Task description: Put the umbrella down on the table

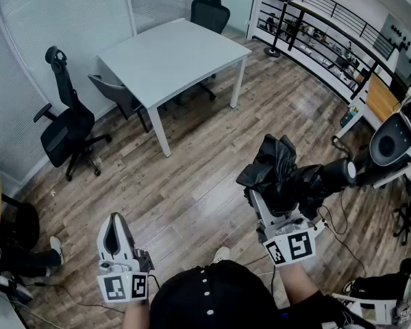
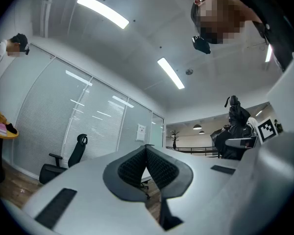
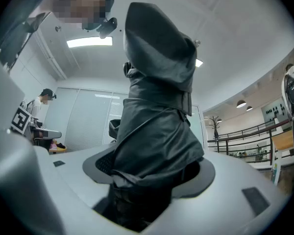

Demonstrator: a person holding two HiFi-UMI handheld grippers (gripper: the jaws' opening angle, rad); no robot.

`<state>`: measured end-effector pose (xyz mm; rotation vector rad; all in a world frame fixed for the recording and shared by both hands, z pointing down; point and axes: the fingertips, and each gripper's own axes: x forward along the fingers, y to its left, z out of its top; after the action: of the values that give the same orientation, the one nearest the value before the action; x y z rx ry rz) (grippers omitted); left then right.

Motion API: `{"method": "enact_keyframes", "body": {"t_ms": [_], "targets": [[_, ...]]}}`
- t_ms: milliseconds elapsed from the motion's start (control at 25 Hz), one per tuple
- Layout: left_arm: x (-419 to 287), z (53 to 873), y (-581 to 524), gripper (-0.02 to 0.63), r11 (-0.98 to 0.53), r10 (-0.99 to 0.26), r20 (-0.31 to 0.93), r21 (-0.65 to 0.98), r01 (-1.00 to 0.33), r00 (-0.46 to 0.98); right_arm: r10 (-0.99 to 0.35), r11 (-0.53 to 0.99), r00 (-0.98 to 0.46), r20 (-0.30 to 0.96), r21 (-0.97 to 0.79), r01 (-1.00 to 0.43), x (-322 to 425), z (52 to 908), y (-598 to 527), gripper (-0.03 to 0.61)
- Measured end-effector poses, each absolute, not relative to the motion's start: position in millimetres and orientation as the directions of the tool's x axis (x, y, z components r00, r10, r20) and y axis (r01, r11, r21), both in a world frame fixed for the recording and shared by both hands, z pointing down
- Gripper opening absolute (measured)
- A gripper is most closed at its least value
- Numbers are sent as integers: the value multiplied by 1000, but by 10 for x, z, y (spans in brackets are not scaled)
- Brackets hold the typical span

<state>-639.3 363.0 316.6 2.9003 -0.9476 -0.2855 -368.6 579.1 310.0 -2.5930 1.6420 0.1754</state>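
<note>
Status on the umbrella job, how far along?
Done: the folded black umbrella is picked up and clamped in the right tool.
In hand: it is held above the wooden floor, well short of the white table across the room.
Left: get to the table and lay the umbrella on its top. The left tool is shut with nothing in it.

**Our tally of the room**

We are counting one white table and three office chairs: a black chair at the table's far corner, a grey chair at its left edge, and another black chair standing apart. We are also counting two grippers, the left gripper and the right gripper, and one black umbrella.
</note>
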Motion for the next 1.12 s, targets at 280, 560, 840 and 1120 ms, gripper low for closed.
{"method": "enact_keyframes", "body": {"t_ms": [280, 560, 840, 1120], "targets": [[-6355, 3188, 3663, 14, -806, -592, -152, 126, -579, 791, -899, -418, 415, -140, -11, -909, -3656, 3121, 5794, 311], [-6144, 3279, 3729, 14, -797, -604, -136, 123, -591, 786, -909, -396, 395, -129, -18, -918, -3476, 3213, 5866, 311], [-5714, 3303, 3914, 14, -786, -618, -134, 122, -606, 775, -921, -369, 371, -115, -42, -928, -3090, 3316, 6001, 311], [-5507, 3302, 4031, 14, -775, -631, -126, 115, -621, 765, -932, -347, 352, -88, -65, -935, -2849, 3373, 6057, 311]]}}
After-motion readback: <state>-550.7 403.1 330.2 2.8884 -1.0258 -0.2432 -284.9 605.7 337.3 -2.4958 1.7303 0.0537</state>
